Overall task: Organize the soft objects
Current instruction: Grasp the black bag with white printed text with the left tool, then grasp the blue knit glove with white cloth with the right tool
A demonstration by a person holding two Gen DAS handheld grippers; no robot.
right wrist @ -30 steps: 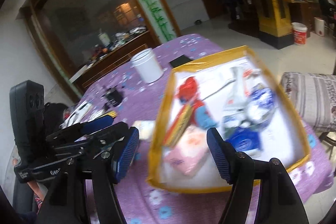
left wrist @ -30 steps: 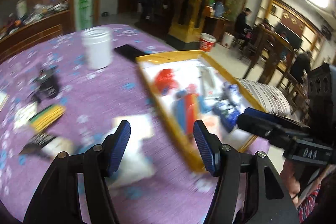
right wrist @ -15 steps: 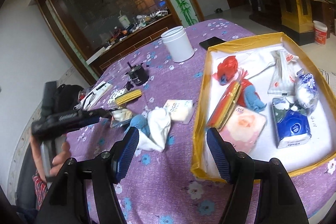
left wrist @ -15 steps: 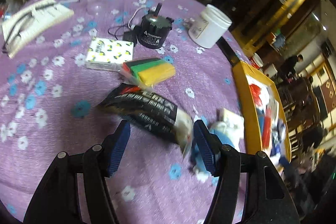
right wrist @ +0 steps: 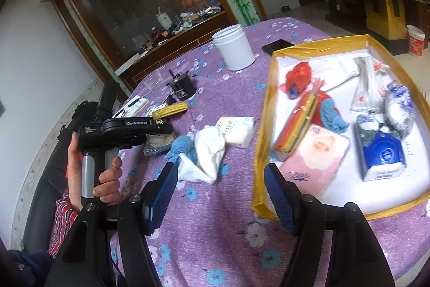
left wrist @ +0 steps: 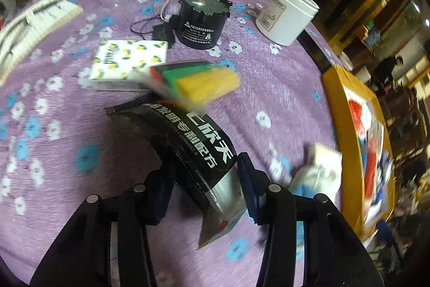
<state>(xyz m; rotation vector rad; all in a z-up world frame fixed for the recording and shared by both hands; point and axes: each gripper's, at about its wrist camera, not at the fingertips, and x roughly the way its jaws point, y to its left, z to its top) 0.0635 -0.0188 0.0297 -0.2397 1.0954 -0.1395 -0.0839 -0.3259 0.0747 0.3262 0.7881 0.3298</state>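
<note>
Left tool: pointing steeply down at the counter, jaws closing around the near end of the black pouch; the right pad looks to be at the pouch's edge, but blur hides whether both pads press on it.
Black pouch: lies on the purple flowered cloth, white lettering up, its silvery end between the left tool's fingers.
Sponge pack: green, yellow and red, in clear wrap; its near edge overlaps the far end of the pouch.
Lemon tissue pack: just behind the sponge pack, touching it.
Motor: black, upright, with a cord; beyond the tissue pack.
White jar: upright, to the right of the motor, well apart from the pouch.
Right tool: jaws wide apart with nothing between them, over bare cloth near the tray's near left corner.
Tray: yellow-rimmed with a white floor, at the right side of the counter.
In the tray: a pink tissue pack, a blue tissue pack, a red and blue toy, a striped cloth stack, a clear bag.
White cloth: bunched on the counter left of the tray, with a blue knitted piece touching its left side.
White soft pack: just behind the white cloth.
Hand: grips the left tool's handle, with a red patterned sleeve below it.
</note>
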